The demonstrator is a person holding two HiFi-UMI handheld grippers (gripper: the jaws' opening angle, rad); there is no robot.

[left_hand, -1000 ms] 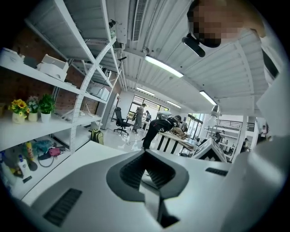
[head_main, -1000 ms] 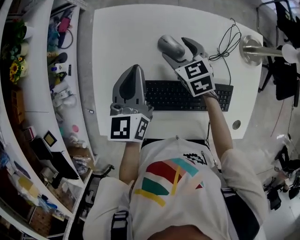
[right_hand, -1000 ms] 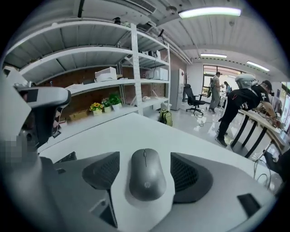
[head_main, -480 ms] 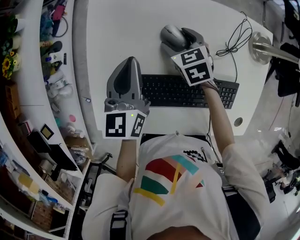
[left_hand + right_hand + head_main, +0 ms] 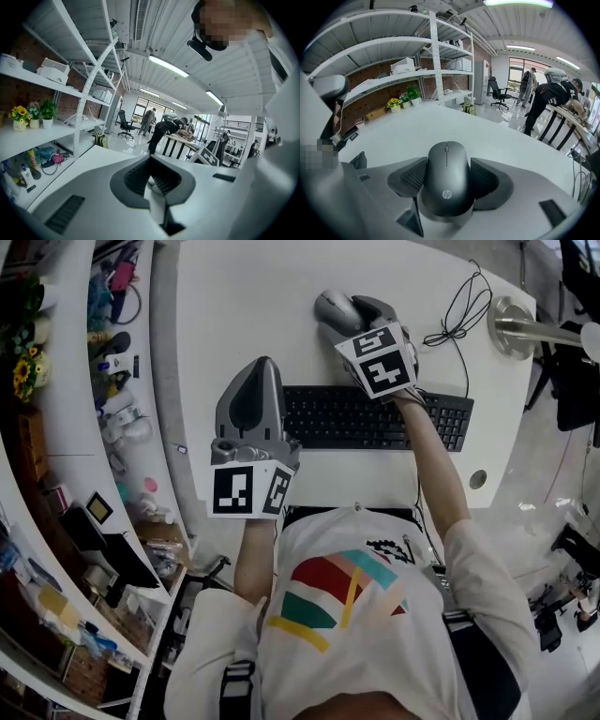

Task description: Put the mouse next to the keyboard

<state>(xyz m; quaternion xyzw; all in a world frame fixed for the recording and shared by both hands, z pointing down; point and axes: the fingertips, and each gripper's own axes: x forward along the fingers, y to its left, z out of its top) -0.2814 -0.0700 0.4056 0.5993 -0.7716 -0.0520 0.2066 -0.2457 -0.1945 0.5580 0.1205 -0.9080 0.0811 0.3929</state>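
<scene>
Right tongs [image 5: 345, 317] have just been closing and now pinch the mouse [image 5: 446, 180] by its sides on the table [image 5: 239, 296], beyond the keyboard [image 5: 375, 418]. Left tongs [image 5: 260, 364] hover shut, empty, at the keyboard's left end.

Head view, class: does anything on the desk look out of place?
The mouse lies beyond the far edge of the keyboard, not beside it. A loose black cable sprawls in loops near the right end of the desk.

Mouse [image 5: 446, 178]: dark grey shell; one mark legible, a small round white "hp" logo on the mouse's top, toward its rear end.
</scene>
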